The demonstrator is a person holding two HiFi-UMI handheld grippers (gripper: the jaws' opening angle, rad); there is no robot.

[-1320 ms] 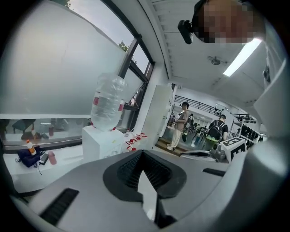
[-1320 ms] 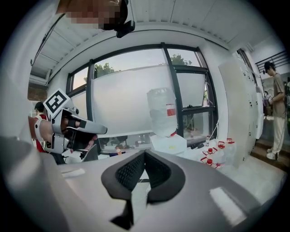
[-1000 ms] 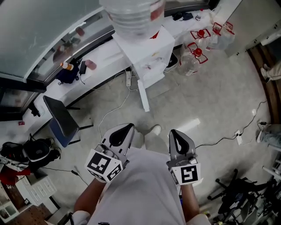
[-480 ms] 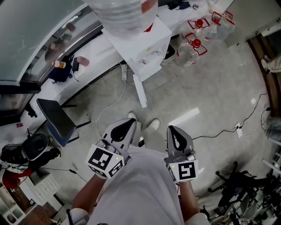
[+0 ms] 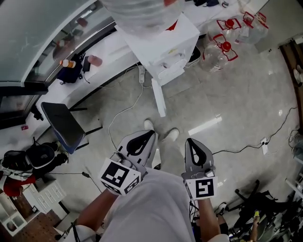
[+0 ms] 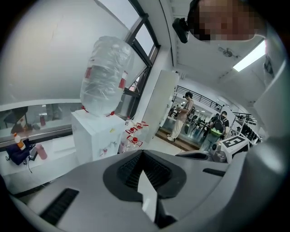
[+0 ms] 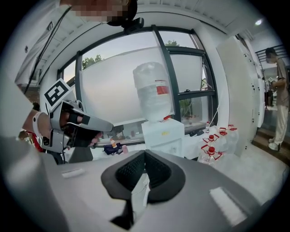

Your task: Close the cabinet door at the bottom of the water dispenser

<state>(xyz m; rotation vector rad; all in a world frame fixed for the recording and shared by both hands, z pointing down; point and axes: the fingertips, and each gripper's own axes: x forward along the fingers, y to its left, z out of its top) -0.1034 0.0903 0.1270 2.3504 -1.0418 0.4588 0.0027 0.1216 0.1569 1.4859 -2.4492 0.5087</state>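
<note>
The white water dispenser [image 5: 163, 45] stands at the top of the head view with a large clear bottle [image 5: 142, 14] on it. Its bottom cabinet door [image 5: 159, 98] stands open, swung out edge-on over the floor. My left gripper [image 5: 143, 138] and right gripper [image 5: 194, 144] are held side by side close to my body, well short of the door, both shut and empty. The dispenser [image 6: 93, 136] shows far ahead in the left gripper view beyond the shut left gripper [image 6: 142, 152]. It is also far off in the right gripper view, dispenser [image 7: 163, 132] beyond right gripper [image 7: 145, 153].
Several clear jugs with red caps [image 5: 222, 51] stand right of the dispenser. A black chair [image 5: 64, 125] and bags [image 5: 40, 158] are at the left, cables [image 5: 124, 111] run over the floor, and a white ledge [image 5: 111, 54] runs along the window. People [image 6: 183, 113] stand far off.
Both grippers have sunk a little, still shut and side by side. The head view has shifted, so the dispenser and its open door sit slightly further right.
</note>
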